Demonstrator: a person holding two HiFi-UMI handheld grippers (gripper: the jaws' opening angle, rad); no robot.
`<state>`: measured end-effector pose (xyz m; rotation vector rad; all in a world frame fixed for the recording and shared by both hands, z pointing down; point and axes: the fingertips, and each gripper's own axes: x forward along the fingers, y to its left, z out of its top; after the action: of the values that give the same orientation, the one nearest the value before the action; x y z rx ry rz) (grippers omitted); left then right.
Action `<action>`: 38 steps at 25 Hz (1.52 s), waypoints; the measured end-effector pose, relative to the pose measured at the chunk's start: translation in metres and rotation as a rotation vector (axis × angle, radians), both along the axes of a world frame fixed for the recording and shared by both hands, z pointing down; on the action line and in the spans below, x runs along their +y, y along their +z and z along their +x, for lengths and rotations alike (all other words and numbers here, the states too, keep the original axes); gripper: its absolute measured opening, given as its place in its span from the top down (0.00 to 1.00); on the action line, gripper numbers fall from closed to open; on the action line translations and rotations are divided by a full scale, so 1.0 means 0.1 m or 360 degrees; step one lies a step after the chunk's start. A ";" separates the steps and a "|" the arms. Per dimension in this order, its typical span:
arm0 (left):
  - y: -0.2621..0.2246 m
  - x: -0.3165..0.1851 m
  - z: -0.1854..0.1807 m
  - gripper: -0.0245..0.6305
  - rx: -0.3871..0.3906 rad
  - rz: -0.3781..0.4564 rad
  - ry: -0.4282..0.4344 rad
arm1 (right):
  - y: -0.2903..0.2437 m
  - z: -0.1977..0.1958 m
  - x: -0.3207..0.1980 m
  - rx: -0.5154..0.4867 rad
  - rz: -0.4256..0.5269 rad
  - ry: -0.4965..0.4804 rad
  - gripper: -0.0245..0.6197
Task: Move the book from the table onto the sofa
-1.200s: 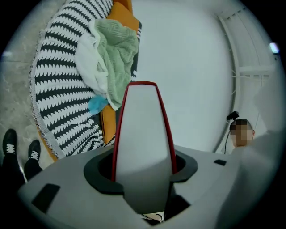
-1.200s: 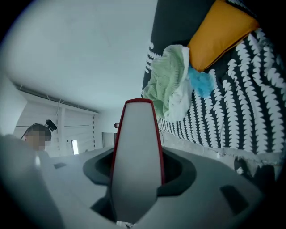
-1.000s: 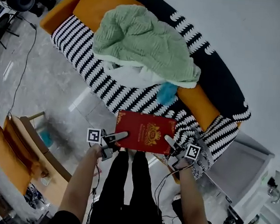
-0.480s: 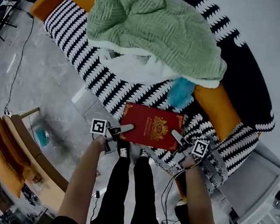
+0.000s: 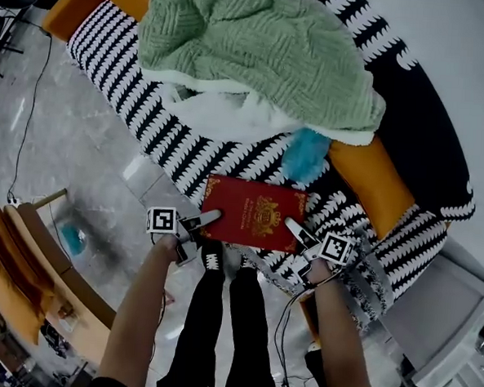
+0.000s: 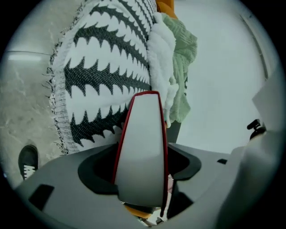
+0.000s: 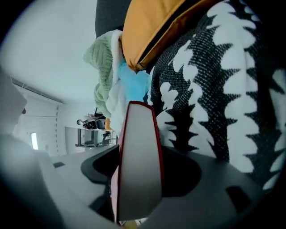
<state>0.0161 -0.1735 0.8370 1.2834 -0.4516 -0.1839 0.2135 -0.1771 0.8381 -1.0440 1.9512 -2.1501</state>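
Book (image 5: 255, 214) on sofa (image 5: 112, 50), ends in opening jaws: left tool (image 5: 212, 219), right tool (image 5: 294, 228).

Head view steeply down onto sofa (image 5: 187, 157); gripper views close along shared book (image 6: 142, 152).

The book (image 5: 252, 222) is a red hardcover with a gold emblem and gold corner ornaments on its cover and pale page edges. It lies flat, cover up, at the front edge of the sofa (image 5: 179, 156), an orange sofa whose seat is draped in a black-and-white tooth-patterned cover.
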 end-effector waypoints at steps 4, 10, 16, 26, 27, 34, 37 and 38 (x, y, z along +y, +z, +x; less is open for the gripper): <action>0.14 0.04 -0.29 0.48 -0.0389 -0.0006 0.0000 | 0.01 0.07 -0.04 0.0194 0.0040 -0.0024 0.50; 0.00 0.00 -0.63 0.46 -0.0704 0.0113 -0.0008 | -0.01 0.08 -0.03 0.0355 0.0101 -0.0074 0.50; -0.34 0.08 -0.51 0.46 -0.0551 0.0166 -0.0190 | -0.03 0.20 0.09 0.0757 0.0171 -0.0190 0.48; -1.07 0.02 -0.18 0.49 -0.0159 0.0233 -0.0270 | -0.70 0.06 0.08 0.0782 0.0358 -0.0260 0.50; -1.20 0.05 -0.14 0.52 -0.0118 0.0239 -0.0252 | -0.83 -0.04 0.14 0.0706 0.0363 -0.0267 0.54; -2.08 0.39 0.04 0.85 -0.0234 0.0438 0.0096 | -1.85 -0.52 0.67 0.0390 0.0369 -0.0419 0.89; -2.58 0.58 0.04 0.94 -0.0308 0.0554 0.0234 | -2.36 -0.61 0.84 0.0395 0.0404 -0.0415 0.95; -2.76 0.60 0.02 0.95 -0.0284 0.0570 0.0230 | -2.52 -0.64 0.87 0.0388 0.0418 -0.0402 0.95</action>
<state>0.0183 -0.1139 0.5605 1.6868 -0.4905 -0.0276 0.1499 -0.0899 0.5859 -1.1071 2.5177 -1.8712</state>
